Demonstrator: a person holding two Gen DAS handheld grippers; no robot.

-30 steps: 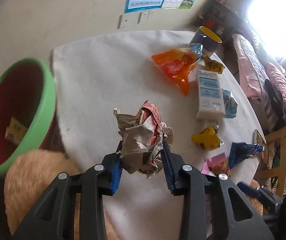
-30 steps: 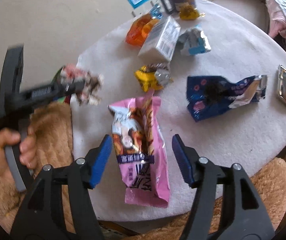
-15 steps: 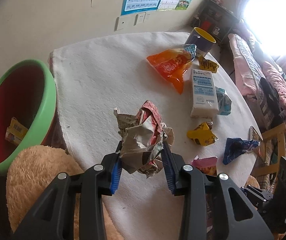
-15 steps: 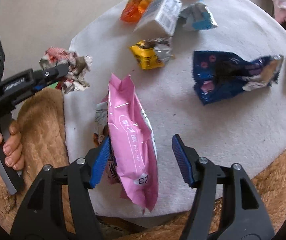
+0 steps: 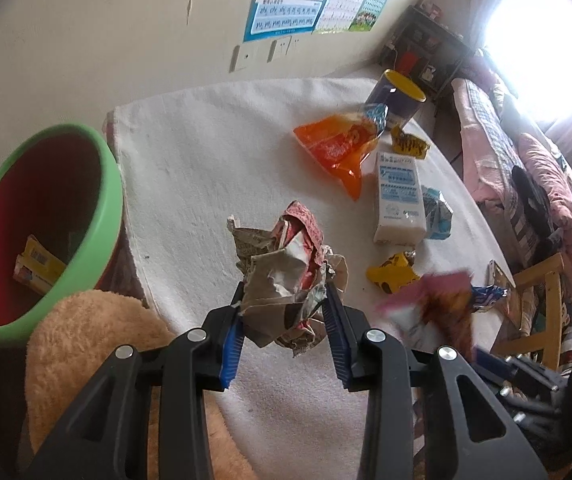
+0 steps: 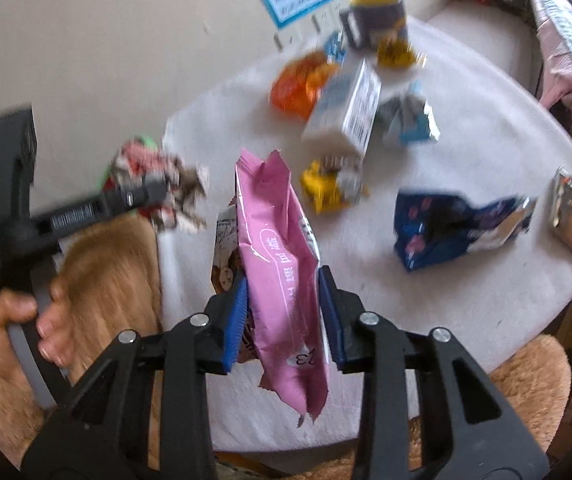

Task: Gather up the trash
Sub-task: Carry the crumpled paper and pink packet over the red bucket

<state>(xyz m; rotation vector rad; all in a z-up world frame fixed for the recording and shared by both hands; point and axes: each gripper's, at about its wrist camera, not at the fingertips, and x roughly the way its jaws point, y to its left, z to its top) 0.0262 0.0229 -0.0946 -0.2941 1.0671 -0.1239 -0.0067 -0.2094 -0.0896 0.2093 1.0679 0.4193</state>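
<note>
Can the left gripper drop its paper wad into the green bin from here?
Probably yes: the left gripper holds the paper wad clear above the table, and the open green bin sits unobstructed to its left.

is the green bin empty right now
No, the green bin already holds a yellow wrapper lying at the bottom of its red inside, seen in the left wrist view.

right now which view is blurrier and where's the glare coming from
Right wrist view: motion blur smears the milk carton and blue wrapper, though the pink wrapper in the right tongs stays fairly sharp. Left wrist view: mostly crisp, crumpled paper clear; the window at top right blows out white.
</note>
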